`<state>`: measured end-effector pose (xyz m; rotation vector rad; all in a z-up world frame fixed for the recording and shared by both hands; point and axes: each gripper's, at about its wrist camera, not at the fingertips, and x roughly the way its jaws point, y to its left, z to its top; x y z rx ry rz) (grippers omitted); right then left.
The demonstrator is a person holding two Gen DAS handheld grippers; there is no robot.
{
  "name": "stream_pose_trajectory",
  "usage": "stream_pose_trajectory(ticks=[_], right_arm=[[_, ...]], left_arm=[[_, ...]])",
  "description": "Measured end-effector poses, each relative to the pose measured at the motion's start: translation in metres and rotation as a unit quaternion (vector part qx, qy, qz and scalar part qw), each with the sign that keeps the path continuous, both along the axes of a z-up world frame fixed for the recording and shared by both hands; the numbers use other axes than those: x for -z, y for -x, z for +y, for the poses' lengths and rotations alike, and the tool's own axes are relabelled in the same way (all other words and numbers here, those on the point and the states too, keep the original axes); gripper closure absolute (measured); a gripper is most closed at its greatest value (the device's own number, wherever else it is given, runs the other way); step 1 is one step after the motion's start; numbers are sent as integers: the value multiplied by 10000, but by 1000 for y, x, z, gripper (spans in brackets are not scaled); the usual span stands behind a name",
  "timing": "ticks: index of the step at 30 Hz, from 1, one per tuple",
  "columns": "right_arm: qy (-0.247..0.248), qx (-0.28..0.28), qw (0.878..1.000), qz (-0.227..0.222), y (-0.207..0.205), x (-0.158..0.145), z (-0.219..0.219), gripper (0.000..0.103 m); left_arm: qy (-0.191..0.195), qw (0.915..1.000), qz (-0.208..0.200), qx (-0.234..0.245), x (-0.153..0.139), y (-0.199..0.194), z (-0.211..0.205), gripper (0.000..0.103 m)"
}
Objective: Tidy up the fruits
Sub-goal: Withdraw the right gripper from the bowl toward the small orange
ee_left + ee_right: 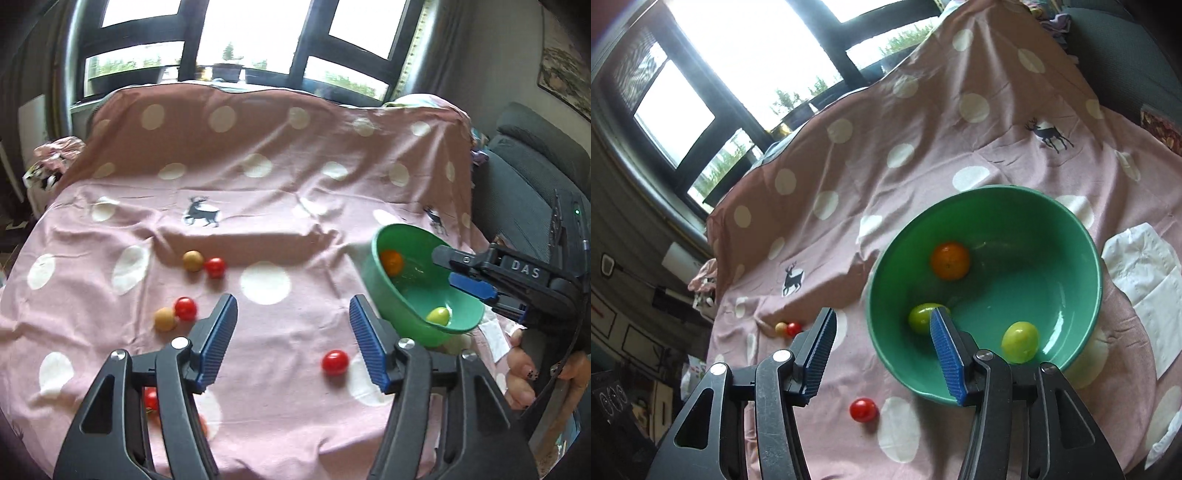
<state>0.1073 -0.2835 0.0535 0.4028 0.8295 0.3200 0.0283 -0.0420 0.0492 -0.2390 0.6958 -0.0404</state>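
Right wrist view: right gripper (882, 354) is spread, straddling the bowl (1086, 236) rim, gripping nothing. Left gripper (293, 339) is spread and empty. Red fruit (335, 362) lies loose on cloth (258, 192); nudges risk rolling or tipping.

Left hand-held gripper (293, 339) partly hides red fruit (150, 398).

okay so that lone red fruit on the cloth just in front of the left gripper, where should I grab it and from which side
Grip the lone red fruit across its middle, coming down from above with the left gripper, whose jaws are open and empty. It is small, round and smooth, so pads need to meet at its widest part or it may squirt out. It sits apart from the green bowl, so both sides look free.
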Motion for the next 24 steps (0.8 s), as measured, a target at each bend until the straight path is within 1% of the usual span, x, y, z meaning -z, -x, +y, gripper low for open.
stream_pose_trajectory(ticks=[2, 5, 9, 13, 19, 24], right_arm=[[41, -231, 9997, 20, 0, 0, 15, 46], [161, -558, 9983, 52, 3, 1, 39, 45], [439, -988, 9940, 144, 8, 10, 73, 45], [745, -1309, 9879, 380, 11, 28, 107, 44], [1144, -1927, 9725, 629, 23, 50, 152, 44], [1160, -2388, 9601, 879, 32, 65, 178, 44]], left_arm=[[96, 9994, 64, -319, 7, 6, 23, 37], [79, 9956, 147, -923, 18, 11, 51, 37], [124, 9905, 302, -1333, 29, 13, 79, 37], [47, 9863, 441, -1586, 36, 14, 98, 37], [216, 9823, 464, -1802, 39, 19, 116, 37], [238, 9802, 571, -1883, 43, 19, 122, 37]])
